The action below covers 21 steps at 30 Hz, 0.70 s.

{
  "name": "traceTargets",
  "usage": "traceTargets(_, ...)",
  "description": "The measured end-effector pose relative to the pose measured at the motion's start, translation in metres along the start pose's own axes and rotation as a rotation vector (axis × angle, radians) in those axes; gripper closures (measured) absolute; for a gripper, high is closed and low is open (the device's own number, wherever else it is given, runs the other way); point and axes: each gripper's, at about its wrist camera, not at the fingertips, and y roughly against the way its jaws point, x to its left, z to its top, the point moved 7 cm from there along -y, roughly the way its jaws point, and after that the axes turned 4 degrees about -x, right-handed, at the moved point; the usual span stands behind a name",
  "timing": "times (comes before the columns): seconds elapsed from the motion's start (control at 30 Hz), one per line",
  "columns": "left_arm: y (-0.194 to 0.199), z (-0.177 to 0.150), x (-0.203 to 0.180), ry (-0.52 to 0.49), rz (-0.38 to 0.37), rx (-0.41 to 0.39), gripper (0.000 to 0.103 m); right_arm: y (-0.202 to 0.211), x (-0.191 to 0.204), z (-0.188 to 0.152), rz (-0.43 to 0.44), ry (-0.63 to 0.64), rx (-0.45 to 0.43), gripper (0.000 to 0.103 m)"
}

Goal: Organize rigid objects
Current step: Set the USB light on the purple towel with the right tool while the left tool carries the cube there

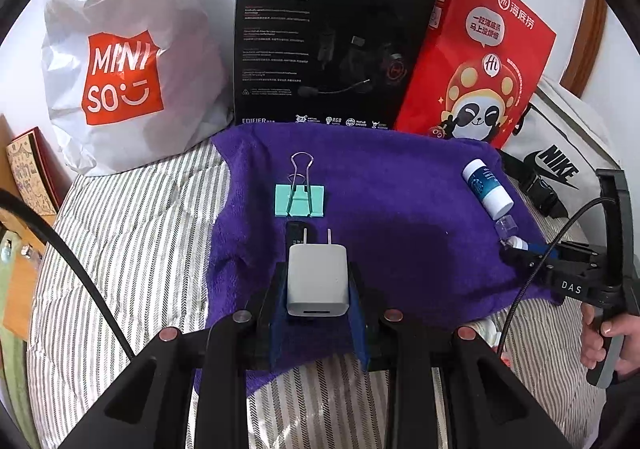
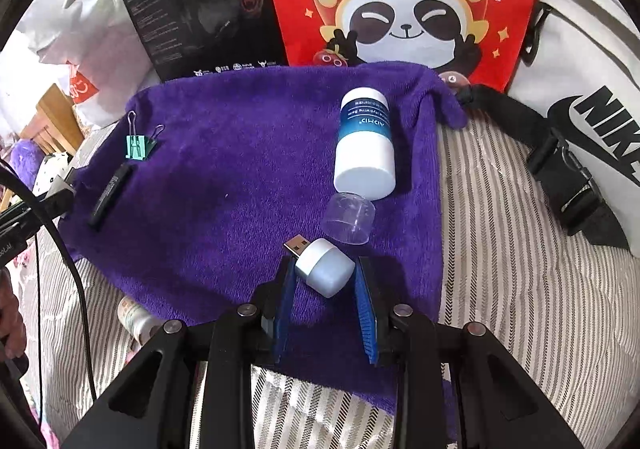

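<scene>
Clamped in my left claw (image 1: 318, 281) is a white plastic wall charger (image 1: 317, 279), near a mint-green metal binder clip (image 1: 300, 200) on the purple fleece towel (image 1: 400, 209). Rightward, my right claw (image 2: 325, 277) grips a small white USB lamp (image 2: 325, 267) beside a white-and-blue bottle (image 2: 365, 143).

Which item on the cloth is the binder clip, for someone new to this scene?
Find the purple towel spread over the striped bedding. The binder clip lies near its far left part, just beyond a thin black stick. It alone is mint green, with silver wire handles.
</scene>
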Motion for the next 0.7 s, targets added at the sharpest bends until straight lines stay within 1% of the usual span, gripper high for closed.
traceTargets(0.1, -0.003, 0.001, 0.001, -0.006, -0.001, 0.005, 0.077, -0.005, 0.002, 0.0, -0.007, 0.015, 0.026, 0.073)
traceTargets(0.2, -0.005, 0.001, 0.003, -0.003, -0.002, 0.009, 0.077, -0.006, 0.003, 0.002, -0.019, 0.032, 0.029, 0.073)
traceTargets(0.43, -0.008, 0.001, 0.005, 0.014, -0.013, 0.019, 0.077, -0.007, 0.004, 0.004, -0.013, 0.052, 0.043, 0.073)
traceTargets(0.57, -0.013, 0.001, 0.001, 0.007, -0.025, 0.032, 0.077, -0.007, 0.01, 0.001, -0.007, 0.091, 0.054, 0.066)
traceTargets(0.7, -0.022, 0.002, -0.005, -0.012, -0.027, 0.046, 0.077, 0.0, 0.009, 0.0, -0.018, 0.074, 0.057, 0.058)
